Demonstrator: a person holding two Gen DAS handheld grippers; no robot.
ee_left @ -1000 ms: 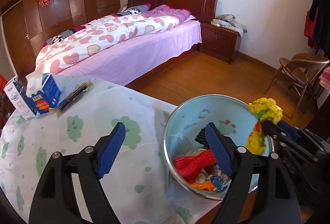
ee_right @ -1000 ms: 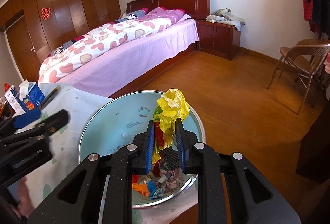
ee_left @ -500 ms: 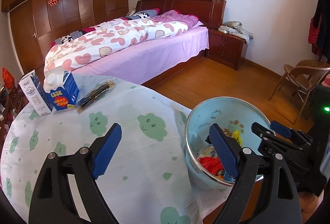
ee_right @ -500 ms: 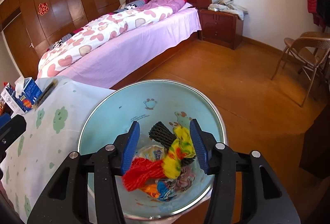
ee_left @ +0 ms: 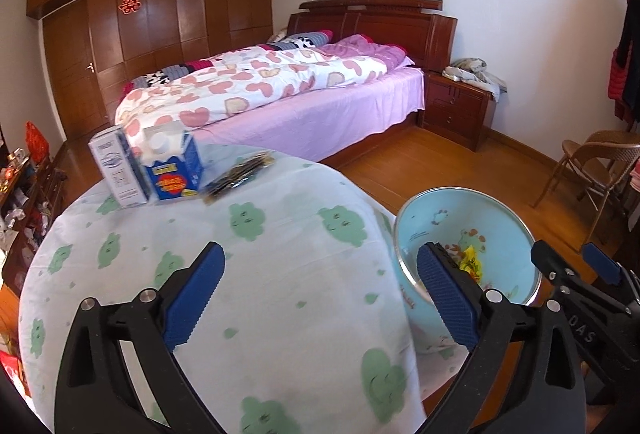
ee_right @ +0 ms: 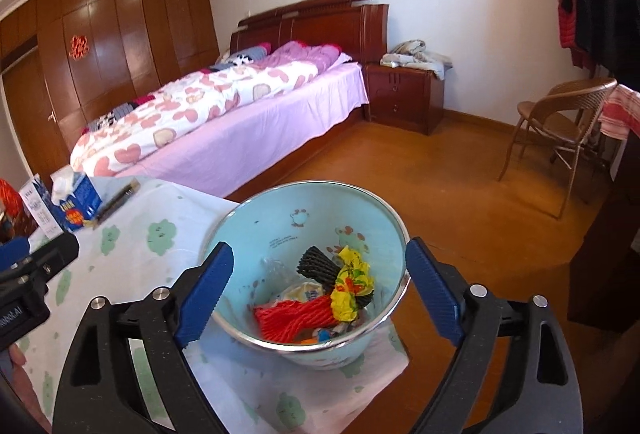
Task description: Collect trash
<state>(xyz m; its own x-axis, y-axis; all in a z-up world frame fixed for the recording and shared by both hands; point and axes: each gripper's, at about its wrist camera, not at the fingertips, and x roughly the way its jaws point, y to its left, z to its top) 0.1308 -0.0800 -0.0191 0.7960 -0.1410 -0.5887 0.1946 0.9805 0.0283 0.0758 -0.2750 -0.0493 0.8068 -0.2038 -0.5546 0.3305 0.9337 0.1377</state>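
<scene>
My right gripper (ee_right: 316, 294) jaws have just opened, empty; yellow wrapper (ee_right: 352, 284) now lies in bin (ee_right: 280, 202), lower centre. Left gripper (ee_left: 320, 294) open, empty.

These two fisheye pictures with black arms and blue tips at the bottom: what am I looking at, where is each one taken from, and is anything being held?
There is no robot. A person holds one two-finger clamp tool in each hand, each with a camera looking along its fingers. One picture is from the left gripper, the other from the right gripper.

Both have just been opening. Both are open and nothing is held.

The table has a cloth with a green pattern. A light blue bin at its edge holds the yellow wrapper, red netting and black netting. Further back are two cartons and a dark packet.
</scene>
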